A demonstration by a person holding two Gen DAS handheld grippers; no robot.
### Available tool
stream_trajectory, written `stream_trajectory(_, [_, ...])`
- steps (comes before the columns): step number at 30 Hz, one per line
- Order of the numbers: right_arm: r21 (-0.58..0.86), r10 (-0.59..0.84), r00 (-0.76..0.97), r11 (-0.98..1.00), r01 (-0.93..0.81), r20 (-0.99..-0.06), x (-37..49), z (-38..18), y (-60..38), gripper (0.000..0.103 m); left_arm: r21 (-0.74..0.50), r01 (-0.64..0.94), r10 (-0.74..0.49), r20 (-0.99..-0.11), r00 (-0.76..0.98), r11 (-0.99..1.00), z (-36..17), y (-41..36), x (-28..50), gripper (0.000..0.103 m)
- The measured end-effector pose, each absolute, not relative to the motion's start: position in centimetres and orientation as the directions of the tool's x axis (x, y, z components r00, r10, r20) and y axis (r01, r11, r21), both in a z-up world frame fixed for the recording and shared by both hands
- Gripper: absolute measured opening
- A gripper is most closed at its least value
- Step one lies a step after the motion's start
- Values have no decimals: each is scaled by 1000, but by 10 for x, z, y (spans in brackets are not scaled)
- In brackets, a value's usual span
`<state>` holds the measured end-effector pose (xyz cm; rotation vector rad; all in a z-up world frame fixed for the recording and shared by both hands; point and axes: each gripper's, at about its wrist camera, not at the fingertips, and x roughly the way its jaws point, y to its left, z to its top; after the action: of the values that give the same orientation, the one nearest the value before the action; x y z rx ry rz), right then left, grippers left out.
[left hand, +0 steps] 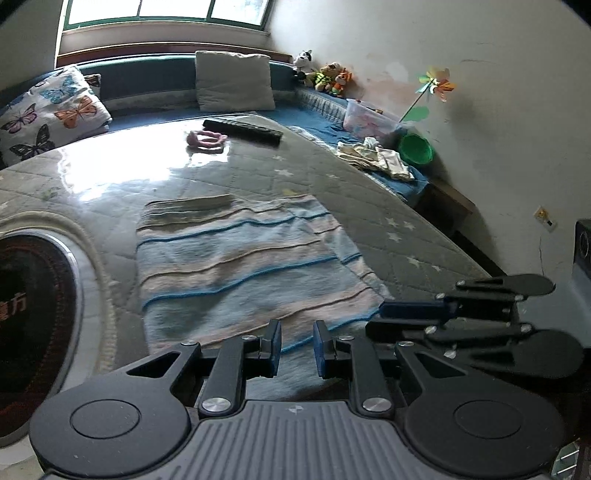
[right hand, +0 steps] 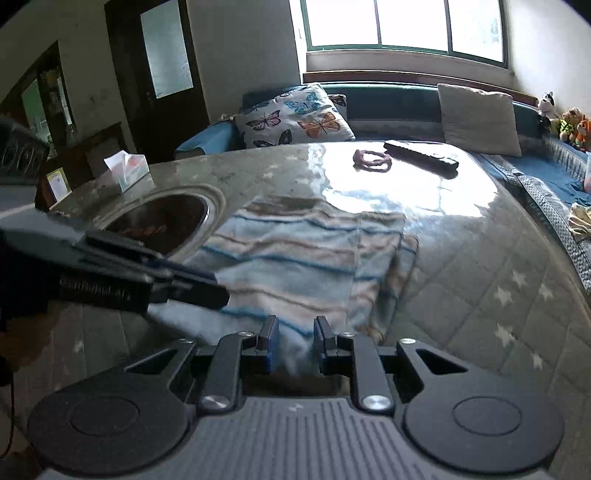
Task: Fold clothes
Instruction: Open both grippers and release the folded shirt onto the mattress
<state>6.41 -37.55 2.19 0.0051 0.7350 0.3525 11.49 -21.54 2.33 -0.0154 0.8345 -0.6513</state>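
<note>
Both tools' tips (left hand: pixel 297 347) (right hand: pixel 294 343) overlap the striped cloth's (left hand: pixel 236 266) near edge.

A quilted grey surface (left hand: pixel 369 192) with white stars stretches ahead of the left claw, glaring with daylight from the green-framed window (left hand: pixel 166 14) beyond. Under the window runs a blue bench (left hand: pixel 147 85) bearing a butterfly pillow (left hand: pixel 51 110) and a plain grey cushion (left hand: pixel 234 81). Right of the claw stands a stained white wall (left hand: pixel 498 92). Far left of the right claw, a dark door (right hand: pixel 162 74).
</note>
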Motion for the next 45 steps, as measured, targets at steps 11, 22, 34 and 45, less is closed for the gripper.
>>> stream_trajectory(11, [159,312,684,947,-279,-659,60,8,-384,19,-244,557,-542,-699,466,794,8,-240,124,20])
stream_trajectory(22, [141,296,697,952,-273,-654,56,10,-381,19,-242,538,-532,-692,488,808,8,-221,113,20])
stream_trajectory(34, [116,321,726,941,-318,-608,65,17,-357,19,-257,437,-482,-684,548,862,9,-167,90,20])
stream_trajectory(45, [101,294,740,950,-294,-605,74,10,-357,19,-266,406,-464,-707,534,874,-1,-157,91,19])
